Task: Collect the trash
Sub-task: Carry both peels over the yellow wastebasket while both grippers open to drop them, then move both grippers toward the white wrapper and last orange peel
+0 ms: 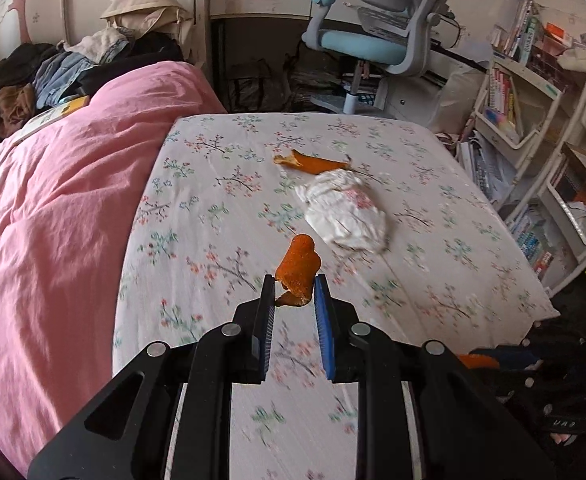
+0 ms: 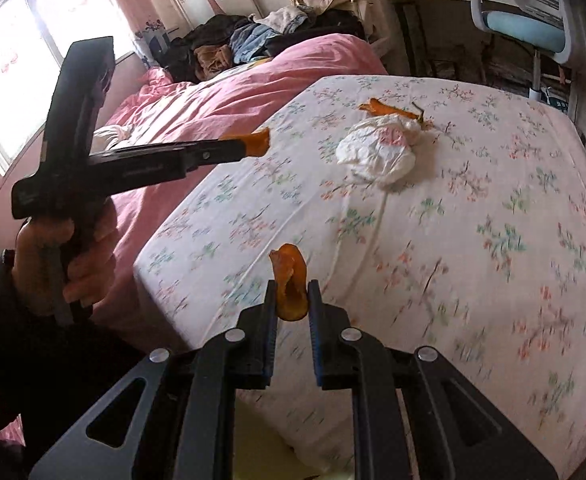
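My left gripper [image 1: 294,284] is shut on a piece of orange peel [image 1: 298,266] and holds it above the floral bed sheet [image 1: 221,216]. It also shows in the right wrist view [image 2: 253,145], held by a hand at the left. My right gripper [image 2: 291,288] is shut on another orange peel piece [image 2: 289,284] above the sheet's near edge. A third peel strip [image 1: 313,163] lies on the sheet farther off, next to a crumpled white plastic bag [image 1: 345,210]. Both show in the right wrist view, the strip [image 2: 391,109] and the bag [image 2: 377,151].
A pink duvet [image 1: 53,216] covers the bed's left side, with piled clothes [image 1: 53,76] behind. A blue desk chair [image 1: 373,36] and a desk stand past the bed. White shelves [image 1: 533,120] with books stand at the right. A window [image 2: 9,60] is at the left.
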Tool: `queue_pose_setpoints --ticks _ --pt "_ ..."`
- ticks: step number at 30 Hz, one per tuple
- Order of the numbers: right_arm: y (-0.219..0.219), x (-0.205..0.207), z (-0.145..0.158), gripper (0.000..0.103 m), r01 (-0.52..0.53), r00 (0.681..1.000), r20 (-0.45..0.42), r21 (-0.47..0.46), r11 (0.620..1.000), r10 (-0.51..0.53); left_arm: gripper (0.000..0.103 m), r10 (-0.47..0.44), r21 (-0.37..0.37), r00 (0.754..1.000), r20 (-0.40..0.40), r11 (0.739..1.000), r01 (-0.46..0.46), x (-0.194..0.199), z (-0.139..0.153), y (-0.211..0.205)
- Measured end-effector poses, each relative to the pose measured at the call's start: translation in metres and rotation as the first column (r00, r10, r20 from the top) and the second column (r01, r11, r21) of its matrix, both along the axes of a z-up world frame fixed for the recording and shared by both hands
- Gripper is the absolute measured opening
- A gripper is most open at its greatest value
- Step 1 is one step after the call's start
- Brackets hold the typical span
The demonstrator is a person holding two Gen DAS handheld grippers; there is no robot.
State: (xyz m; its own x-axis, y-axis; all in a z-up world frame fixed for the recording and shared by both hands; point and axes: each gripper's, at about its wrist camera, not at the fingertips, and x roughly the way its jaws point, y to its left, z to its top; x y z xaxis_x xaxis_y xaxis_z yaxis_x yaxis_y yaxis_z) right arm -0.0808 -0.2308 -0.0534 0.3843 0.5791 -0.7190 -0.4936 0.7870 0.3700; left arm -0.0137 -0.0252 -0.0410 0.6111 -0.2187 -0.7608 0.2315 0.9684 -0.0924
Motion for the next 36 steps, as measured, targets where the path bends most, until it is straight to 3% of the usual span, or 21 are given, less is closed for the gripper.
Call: queue_pose_setpoints --ticks 9,14,18,21,23,25,29,36 --pt "0.011 -0.071 -0.014 0.015 -0.087 0.996 -0.037 -0.055 0.995 0.085 0.019 -0.042 0.000 0.999 -0.032 0.999 0.043 -0.068 -0.008 -0.022" --pt "0.010 -0.093 -0.031 0.017 -0.082 0.994 -0.087 -0.109 0.991 0.073 0.019 -0.062 -0.009 0.994 -0.089 0.998 0.062 -0.113 -0.025 -0.031" --pt "-0.003 -0.093 -0.036 0.040 -0.002 0.994 -0.106 -0.098 0.995 -0.009 0.019 -0.089 -0.009 0.986 -0.138 0.996 0.089 -0.141 -0.036 -0.037" --pt "-0.011 -0.093 -0.033 0.047 0.045 0.994 -0.097 -0.078 0.996 -0.052 0.020 -0.094 -0.008 0.985 -0.142 0.996 0.094 -0.155 -0.038 -0.039" --pt "-0.015 -0.094 -0.032 0.049 0.072 0.993 -0.084 -0.079 0.994 -0.079 0.024 -0.092 -0.015 0.986 -0.138 0.996 0.091 -0.162 -0.037 -0.039" --pt "-0.017 -0.094 -0.032 0.050 0.086 0.993 -0.079 -0.079 0.993 -0.093 0.036 -0.079 -0.011 0.989 -0.124 0.997 0.078 -0.166 -0.035 -0.037" --pt "-0.020 -0.095 -0.032 0.053 0.112 0.991 -0.062 -0.082 0.990 -0.117 0.041 -0.060 -0.006 0.994 -0.096 0.998 0.059 -0.170 -0.030 -0.034" --pt "-0.020 -0.101 -0.033 0.055 0.131 0.990 -0.041 -0.107 0.986 -0.136 0.052 -0.032 0.064 0.999 -0.033 0.997 0.034 -0.171 -0.024 -0.037"
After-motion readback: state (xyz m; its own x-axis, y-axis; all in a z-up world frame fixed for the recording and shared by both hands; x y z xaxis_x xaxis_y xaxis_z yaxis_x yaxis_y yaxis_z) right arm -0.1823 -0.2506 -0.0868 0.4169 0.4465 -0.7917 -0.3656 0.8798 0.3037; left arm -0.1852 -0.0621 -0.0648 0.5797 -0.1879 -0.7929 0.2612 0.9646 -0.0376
